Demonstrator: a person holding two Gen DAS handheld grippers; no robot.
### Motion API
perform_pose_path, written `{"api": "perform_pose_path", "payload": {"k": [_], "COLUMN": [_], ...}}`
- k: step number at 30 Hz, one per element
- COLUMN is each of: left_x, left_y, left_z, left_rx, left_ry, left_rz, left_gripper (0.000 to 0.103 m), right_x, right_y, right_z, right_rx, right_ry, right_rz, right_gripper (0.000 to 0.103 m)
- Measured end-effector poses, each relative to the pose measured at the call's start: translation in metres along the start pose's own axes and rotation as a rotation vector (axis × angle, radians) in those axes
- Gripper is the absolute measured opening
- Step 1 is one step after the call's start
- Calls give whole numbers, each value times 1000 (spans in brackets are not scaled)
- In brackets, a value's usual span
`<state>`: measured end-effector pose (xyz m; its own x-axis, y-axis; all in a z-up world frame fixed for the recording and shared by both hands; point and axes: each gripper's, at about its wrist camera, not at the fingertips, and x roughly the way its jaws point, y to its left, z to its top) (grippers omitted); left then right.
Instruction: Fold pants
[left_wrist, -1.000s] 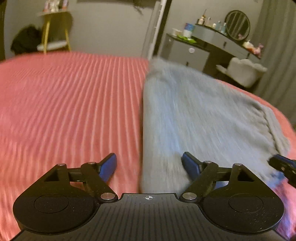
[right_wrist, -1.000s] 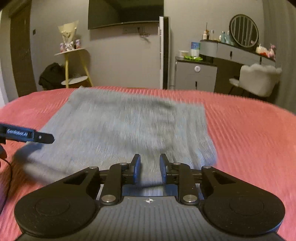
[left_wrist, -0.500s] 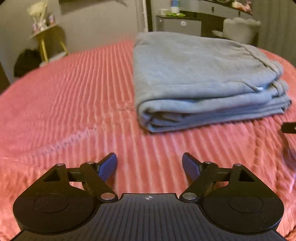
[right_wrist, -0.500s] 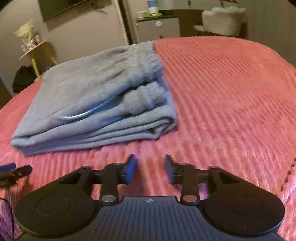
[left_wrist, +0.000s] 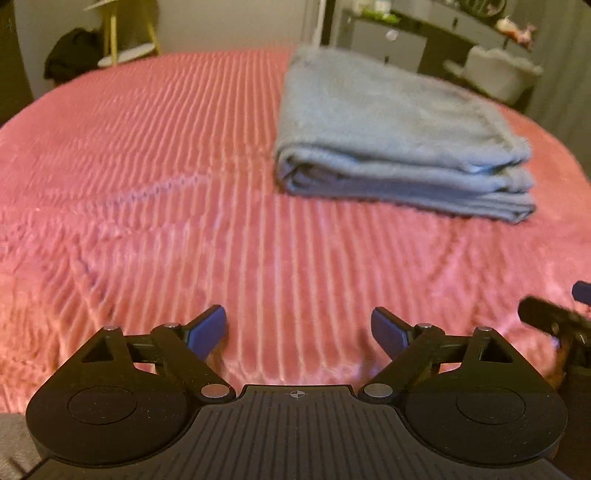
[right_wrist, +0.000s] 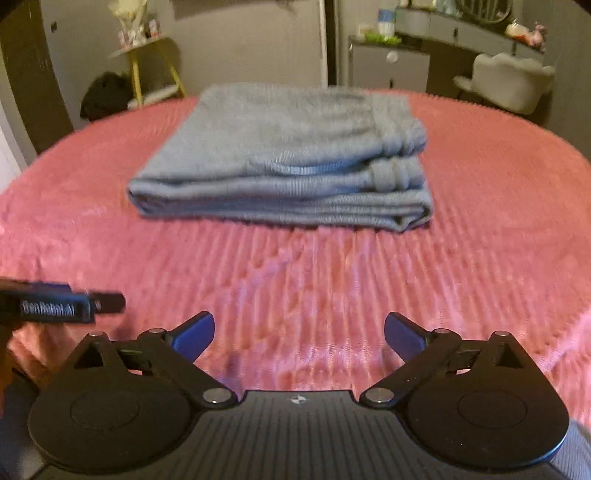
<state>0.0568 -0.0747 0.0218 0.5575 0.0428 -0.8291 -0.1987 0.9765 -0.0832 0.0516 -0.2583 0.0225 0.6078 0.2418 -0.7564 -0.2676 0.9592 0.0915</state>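
The grey pants (right_wrist: 295, 158) lie folded in a flat stack of layers on the pink ribbed bedspread (right_wrist: 332, 280). They also show in the left wrist view (left_wrist: 391, 129), at the upper right. My left gripper (left_wrist: 298, 330) is open and empty, well short of the pants and to their left. My right gripper (right_wrist: 299, 334) is open and empty, straight in front of the stack and apart from it. The right gripper's tip shows at the left wrist view's right edge (left_wrist: 554, 317). The left gripper's tip shows at the right wrist view's left edge (right_wrist: 62, 306).
A yellow side table (right_wrist: 147, 62) and a dark bag (right_wrist: 105, 96) stand beyond the bed at the back left. A dresser (right_wrist: 391, 62) and a white chair (right_wrist: 509, 81) stand at the back right.
Both grippers have drawn back from the pants toward the near side of the bed. The right gripper has gone from nearly shut to wide open. The pants now lie folded and untouched.
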Motion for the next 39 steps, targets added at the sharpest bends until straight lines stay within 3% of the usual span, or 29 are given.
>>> {"api": "perform_pose_path", "payload": {"k": [3, 5, 8, 11, 14, 20, 27, 39], "left_x": [-21, -34, -37, -26, -8, 12, 26, 26], "left_y": [-1, -3, -8, -7, -7, -19, -25, -20], "left_z": [14, 24, 37, 41, 39, 39, 38, 37], "left_rx": [-50, -47, -13, -29, -26, 46, 80, 50], "left_ry": [-52, -95, -137, -136, -101, -92, -62, -59], "left_rz": [-37, -39, 21, 7, -8, 6, -4, -9], "left_gripper": [93, 93, 93, 93, 93, 92, 92, 92], "right_x": [-19, -30, -38, -26, -2, 24, 31, 28], "right_y": [3, 4, 3, 5, 9, 7, 0, -1], "right_z": [11, 21, 32, 35, 31, 29, 27, 25], "right_rx": [1, -9, -14, -4, -40, -22, 19, 4], "right_ry": [-51, -92, -163, -201, -173, -127, -123, -133], "right_rz": [-79, -63, -23, -87, -133, -120, -127, -130], "right_gripper": [99, 99, 99, 99, 99, 99, 99, 99]}}
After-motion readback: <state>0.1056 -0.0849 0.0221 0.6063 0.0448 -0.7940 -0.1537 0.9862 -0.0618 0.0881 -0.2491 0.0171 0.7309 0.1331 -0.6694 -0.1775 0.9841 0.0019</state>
